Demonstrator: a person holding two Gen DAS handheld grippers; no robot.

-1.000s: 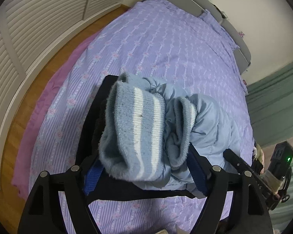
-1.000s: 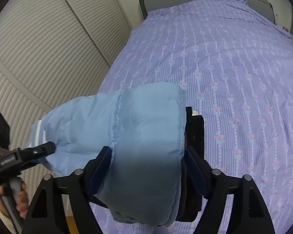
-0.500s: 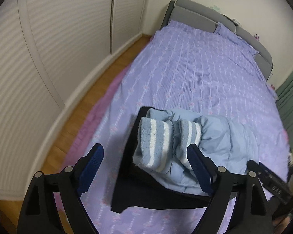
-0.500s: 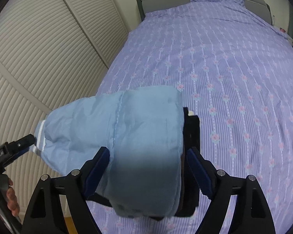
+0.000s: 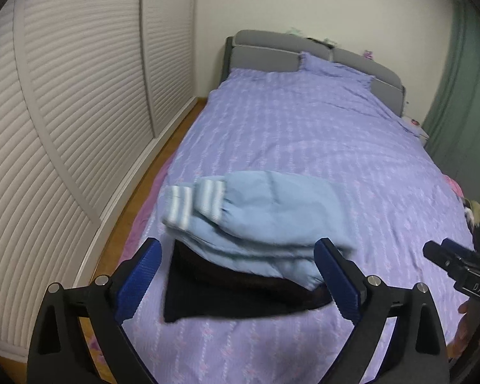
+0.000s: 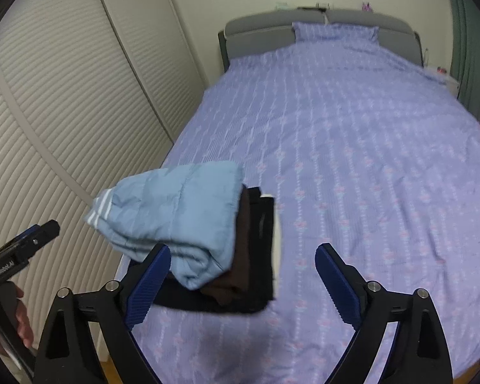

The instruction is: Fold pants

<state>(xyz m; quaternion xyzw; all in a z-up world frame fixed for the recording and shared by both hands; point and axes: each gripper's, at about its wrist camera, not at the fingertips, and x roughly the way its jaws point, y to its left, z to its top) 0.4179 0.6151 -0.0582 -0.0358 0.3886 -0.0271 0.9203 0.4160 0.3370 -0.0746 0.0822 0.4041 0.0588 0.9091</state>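
Folded light-blue padded pants (image 5: 259, 214) with white-striped cuffs lie on top of a stack of dark folded clothes (image 5: 227, 297) near the bed's near left edge. They also show in the right wrist view (image 6: 179, 217), over brown and black garments (image 6: 252, 256). My left gripper (image 5: 236, 275) is open and empty, pulled back above the stack. My right gripper (image 6: 243, 275) is open and empty, just short of the stack's right end. Each gripper's body shows in the other's view, the right one (image 5: 457, 272) and the left one (image 6: 19, 252).
The bed (image 5: 304, 134) has a purple flowered cover, a grey headboard (image 5: 272, 51) and a pillow (image 5: 332, 67). White louvred wardrobe doors (image 5: 64, 112) line the left side over a strip of wooden floor. A green curtain (image 5: 464, 80) hangs at the right. Loose clothes (image 5: 476, 217) lie at the bed's right edge.
Both grippers opened, let go of the blue pants and drew back and up. The pants now rest on the dark stack.
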